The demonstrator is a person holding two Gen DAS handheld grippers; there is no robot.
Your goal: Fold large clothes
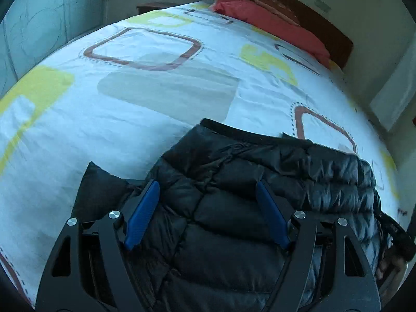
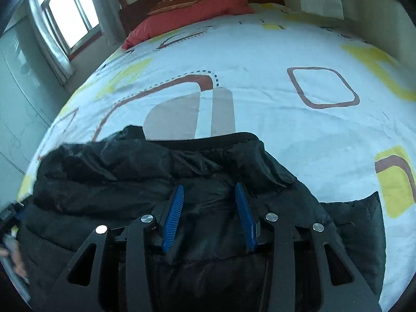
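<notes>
Left claw (image 1: 208, 213) hangs spread wide over a black puffer jacket (image 1: 234, 195), pinching nothing. Right claw (image 2: 209, 215) is narrower, jaws apart with jacket fabric between them; whether the pads press it I cannot tell. Jacket lies bunched at the near edge of a patterned bed (image 1: 156, 104), well short of the red pillow (image 1: 273, 26). Folding looks barely begun.

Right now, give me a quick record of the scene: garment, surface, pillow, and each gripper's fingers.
garment: black puffer jacket, lying on the bed, partly folded
surface: bed sheet, white with yellow, brown and grey shapes
pillow: red pillow, by the headboard
left gripper: fingers spread wide over the jacket
right gripper: fingers narrower, jacket fabric between them; grip unclear
</notes>
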